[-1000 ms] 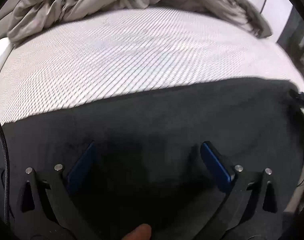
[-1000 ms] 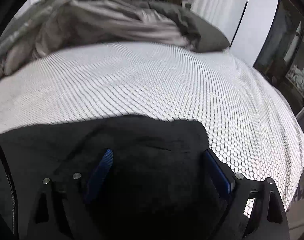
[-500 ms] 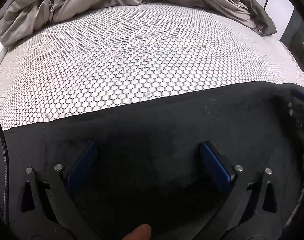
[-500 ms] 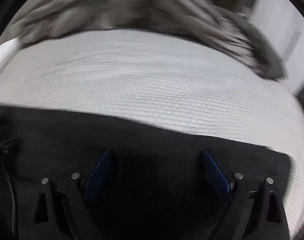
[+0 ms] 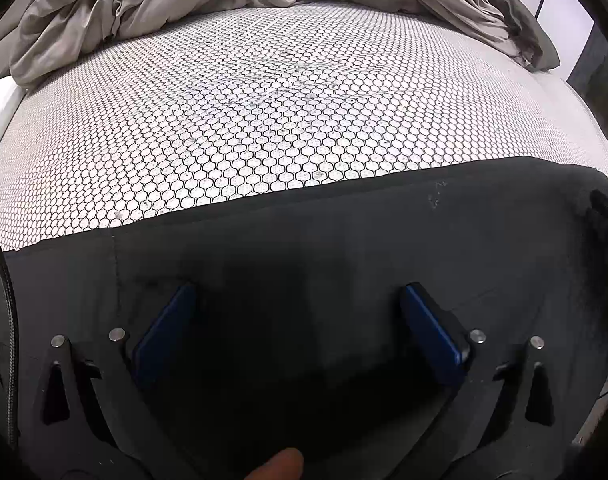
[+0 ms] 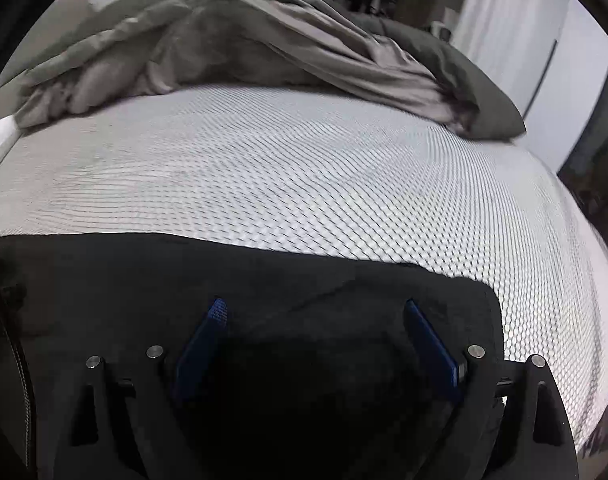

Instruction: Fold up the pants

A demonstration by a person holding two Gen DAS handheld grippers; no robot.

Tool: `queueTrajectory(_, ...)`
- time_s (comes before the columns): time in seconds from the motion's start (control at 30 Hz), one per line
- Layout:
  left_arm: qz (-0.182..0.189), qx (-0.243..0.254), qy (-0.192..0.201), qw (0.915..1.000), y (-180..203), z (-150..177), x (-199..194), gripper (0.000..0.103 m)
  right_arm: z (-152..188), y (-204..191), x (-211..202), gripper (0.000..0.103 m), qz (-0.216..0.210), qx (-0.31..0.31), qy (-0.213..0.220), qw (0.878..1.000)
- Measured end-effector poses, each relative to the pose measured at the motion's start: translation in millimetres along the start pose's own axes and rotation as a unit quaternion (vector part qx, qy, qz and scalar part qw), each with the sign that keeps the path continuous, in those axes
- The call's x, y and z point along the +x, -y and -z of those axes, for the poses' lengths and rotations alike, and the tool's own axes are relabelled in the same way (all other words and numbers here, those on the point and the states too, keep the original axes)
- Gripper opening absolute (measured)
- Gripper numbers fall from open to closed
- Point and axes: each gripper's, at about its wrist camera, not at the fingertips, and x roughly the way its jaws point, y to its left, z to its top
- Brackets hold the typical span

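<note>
Fingertip [image 5: 276, 465] poking in at the very bottom edge of the left wrist view, right under the left gripper [image 5: 294, 294]. Blue-padded black fingers [image 5: 164, 334] spread wide there, nothing pinched between them, just hovering over dark cloth. Same deal on the right gripper [image 6: 314, 308]: blue pads [image 6: 432, 346] splayed about as far apart as they go, gripping nothing, black fabric underneath. Black soft-looking pants [image 5: 344, 240] laid out flat across the near edge of the bed, filling the lower half of both views, with a fairly straight far edge running side to side. Faint seam line visible on the left part in the left wrist view, and a few bits of light lint near the far edge. Squared-off end of the pants [image 6: 464, 300] showing at the right in the right wrist view, mattress peeking out beyond it. Braided dark cable [image 5: 4, 320] curving down the left rim. Past the pants, white mattress cover with a black honeycomb mesh pattern [image 5: 284, 120], bare across the middle. Right wrist view a bit smeared with blur. Furthest back, crumpled grey-beige duvet [image 5: 144, 4] bunched up along the far side of the bed, darker grey underside flopped over at the right [image 6: 476, 92].
</note>
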Motion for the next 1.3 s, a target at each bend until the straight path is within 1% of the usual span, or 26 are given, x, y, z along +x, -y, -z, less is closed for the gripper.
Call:
queueTrajectory(0.03,0.0,0.0,0.0,1.0,0,-1,2,0.102,-3,-1,-4,0.091,-0.006,-0.003,0.004,1.0)
queueTrajectory(0.07,-0.001,0.001,0.0,1.0,0,-1,2,0.102,-5,-4,-9,0.091,-0.022,-0.003,0.008,1.0)
queueTrajectory(0.17,0.001,0.002,0.0,1.0,-2,-2,3,0.102,-8,-24,-13,0.091,-0.056,-0.018,0.012,0.998)
queueTrajectory(0.27,0.002,0.004,0.0,1.0,-3,-1,2,0.102,-4,-42,-13,0.091,-0.063,-0.039,0.007,0.997)
queueTrajectory(0.33,0.002,0.009,0.0,1.0,-3,-1,3,0.102,1,-50,-8,0.091,-0.072,-0.05,-0.003,0.996)
queueTrajectory(0.37,0.001,0.014,0.0,0.9999,-3,1,3,0.102,4,-54,-2,0.091,-0.072,-0.065,-0.015,0.995)
queueTrajectory(0.4,0.001,0.018,0.0,0.9998,-4,1,4,0.102,11,-58,1,0.091,-0.063,-0.085,-0.027,0.994)
queueTrajectory(0.43,0.001,0.021,-0.001,0.9998,-5,2,5,0.102,16,-58,6,0.091,-0.044,-0.104,-0.037,0.993)
queueTrajectory(0.5,0.006,0.02,0.0,0.9998,-11,4,5,0.102,25,-43,14,0.092,-0.012,-0.116,-0.053,0.992)
queueTrajectory(0.6,0.011,0.017,0.0,0.9998,-18,5,7,0.102,35,7,15,0.092,0.038,-0.065,-0.06,0.995)
queueTrajectory(0.67,0.012,0.02,0.0,0.9997,-18,5,7,0.102,46,42,13,0.093,0.106,-0.029,-0.064,0.992)
queueTrajectory(0.7,0.007,0.024,0.0,0.9997,-17,5,7,0.102,49,51,12,0.093,0.105,-0.015,-0.063,0.992)
queueTrajectory(0.77,0.0,0.023,0.002,0.9997,-14,4,5,0.102,56,63,8,0.093,0.069,0.021,-0.062,0.996)
queueTrajectory(0.8,-0.002,0.019,0.004,0.9998,-12,3,1,0.102,56,63,2,0.092,0.062,0.025,-0.054,0.996)
queueTrajectory(0.87,0.009,0.015,0.013,0.9998,-6,0,-6,0.102,51,58,-11,0.092,0.059,0.023,-0.032,0.997)
queueTrajectory(0.9,0.02,0.02,0.02,0.9994,2,-2,-9,0.102,47,55,-16,0.092,0.05,0.027,-0.018,0.998)
queueTrajectory(0.97,0.034,0.036,0.025,0.9985,18,-5,-9,0.102,32,44,-24,0.091,0.028,0.055,0.009,0.998)
queueTrajectory(1.0,0.037,0.043,0.025,0.9981,27,-6,-7,0.102,24,37,-25,0.088,0.014,0.07,0.017,0.997)
queueTrajectory(1.07,0.043,0.058,0.017,0.9972,44,-6,1,0.102,7,12,-16,0.086,-0.03,0.08,0.022,0.996)
queueTrajectory(1.13,0.039,0.07,0.007,0.9968,54,-6,11,0.102,-5,-20,1,0.086,-0.055,0.055,0.011,0.997)
queueTrajectory(1.17,0.035,0.073,0.007,0.9967,57,-6,14,0.103,-9,-36,11,0.085,-0.062,0.032,-0.001,0.998)
queueTrajectory(1.2,0.039,0.073,0.007,0.9965,56,-6,13,0.103,-10,-53,22,0.084,-0.066,-0.002,-0.016,0.998)
queueTrajectory(1.23,0.043,0.073,0.008,0.9964,53,-6,13,0.103,-9,-62,28,0.084,-0.056,-0.031,-0.027,0.998)
queueTrajectory(1.27,0.042,0.073,0.007,0.9964,48,-5,13,0.103,-5,-66,33,0.084,-0.035,-0.056,-0.031,0.997)
queueTrajectory(1.3,0.039,0.072,0.007,0.9966,44,-4,13,0.103,-1,-62,35,0.084,-0.026,-0.059,-0.029,0.997)
